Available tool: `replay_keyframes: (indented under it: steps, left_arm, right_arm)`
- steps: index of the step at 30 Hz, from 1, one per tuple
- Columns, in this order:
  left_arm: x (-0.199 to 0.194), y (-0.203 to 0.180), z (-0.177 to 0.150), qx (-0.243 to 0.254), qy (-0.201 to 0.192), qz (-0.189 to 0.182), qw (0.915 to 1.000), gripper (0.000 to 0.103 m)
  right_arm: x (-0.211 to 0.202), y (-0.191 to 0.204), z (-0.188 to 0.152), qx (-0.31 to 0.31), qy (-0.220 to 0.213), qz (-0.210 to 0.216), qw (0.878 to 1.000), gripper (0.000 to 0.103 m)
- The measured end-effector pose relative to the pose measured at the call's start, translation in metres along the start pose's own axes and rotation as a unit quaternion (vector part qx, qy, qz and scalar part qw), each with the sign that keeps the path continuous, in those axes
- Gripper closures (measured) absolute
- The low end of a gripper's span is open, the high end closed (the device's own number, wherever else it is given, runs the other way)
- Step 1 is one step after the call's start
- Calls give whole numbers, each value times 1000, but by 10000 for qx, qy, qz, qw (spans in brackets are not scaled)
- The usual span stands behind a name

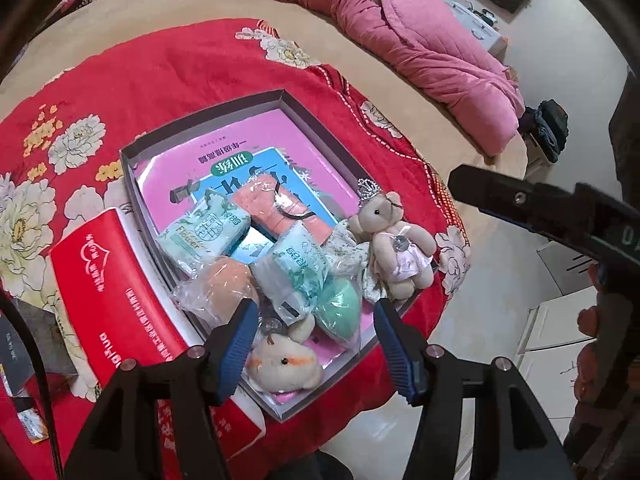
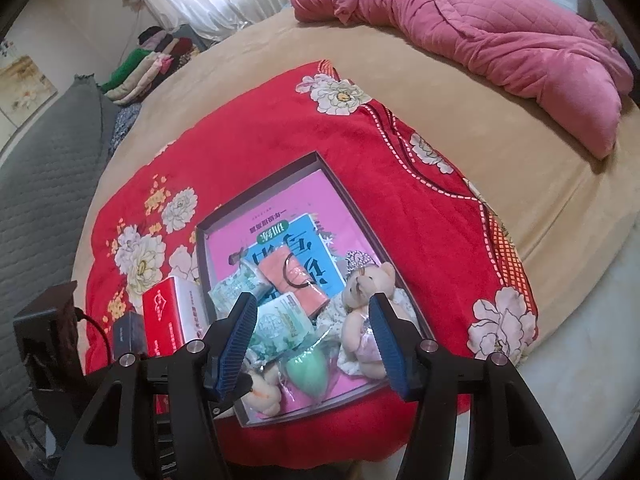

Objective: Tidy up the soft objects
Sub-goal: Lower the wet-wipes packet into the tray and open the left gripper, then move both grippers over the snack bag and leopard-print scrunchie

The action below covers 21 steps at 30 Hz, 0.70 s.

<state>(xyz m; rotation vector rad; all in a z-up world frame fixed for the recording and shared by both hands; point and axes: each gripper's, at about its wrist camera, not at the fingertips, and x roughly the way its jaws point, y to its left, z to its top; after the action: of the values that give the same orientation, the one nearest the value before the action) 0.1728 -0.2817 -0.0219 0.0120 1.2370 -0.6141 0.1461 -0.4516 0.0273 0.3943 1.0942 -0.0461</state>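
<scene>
On the bed, a red floral blanket [image 1: 192, 80] carries everything, and at its left side a red tissue box [image 1: 116, 280] lies just beside the left wall of a shallow grey box [image 1: 288, 98]. Inside the grey box a pink book [image 1: 256, 148] lies flat on the bottom, with the soft things heaped on its near half: a mint tissue pack [image 1: 200, 236] printed "Flower" toward the left, a peach sponge [image 1: 228, 284] in clear wrap below it, a salmon cloth [image 1: 280, 208] in plastic near the middle, a second mint tissue pack [image 1: 298, 268] overlapping a green egg-shaped sponge [image 1: 340, 308], and a cream plush toy [image 1: 284, 364] at the near edge. The left hand-held gripper [image 1: 316, 344] hangs just above that near edge with its blue pads spread wide and nothing between them, the plush toy showing in the gap. Farther right, a small bear [image 1: 396, 240] in a pink dress and silver crown lies over the right rim of the grey box. The right hand-held gripper [image 2: 312, 344] hovers over the same heap, its jaws also wide apart and empty, with the bear [image 2: 362, 312] just by its right pad. A pink quilt [image 2: 500, 44] is bunched at the far right of the bed
</scene>
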Motion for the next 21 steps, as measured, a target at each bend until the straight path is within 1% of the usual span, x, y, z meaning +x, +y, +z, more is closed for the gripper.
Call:
replay_keyframes:
  steps: [5, 12, 13, 14, 15, 18, 21]
  left_arm:
    - [-15, -2, -4, 26, -116, 10, 9999, 36]
    - [-46, 0, -13, 16, -342, 48, 9994, 35]
    - [-49, 0, -14, 14, -364, 40, 9993, 34]
    - [-54, 2, -16, 15, -397, 38, 9992, 34]
    - [-59, 3, -18, 8, -438, 57, 9990, 34]
    - [-73, 8, -23, -25, -533, 76, 9985, 33]
    - [-88, 14, -29, -60, -649, 89, 9978, 32]
  right_arm:
    - [-10, -2, -5, 59, -95, -46, 9999, 43]
    - [-30, 1, -13, 66, -283, -150, 9995, 43]
    - [-34, 2, -14, 57, -314, -152, 9994, 42]
    - [-37, 4, -15, 46, -353, -159, 9992, 33]
    - [-40, 6, -16, 29, -385, -163, 9991, 28]
    - [-49, 17, -17, -47, -479, -109, 9988, 28]
    - [-55, 31, -19, -190, -548, -152, 9982, 28]
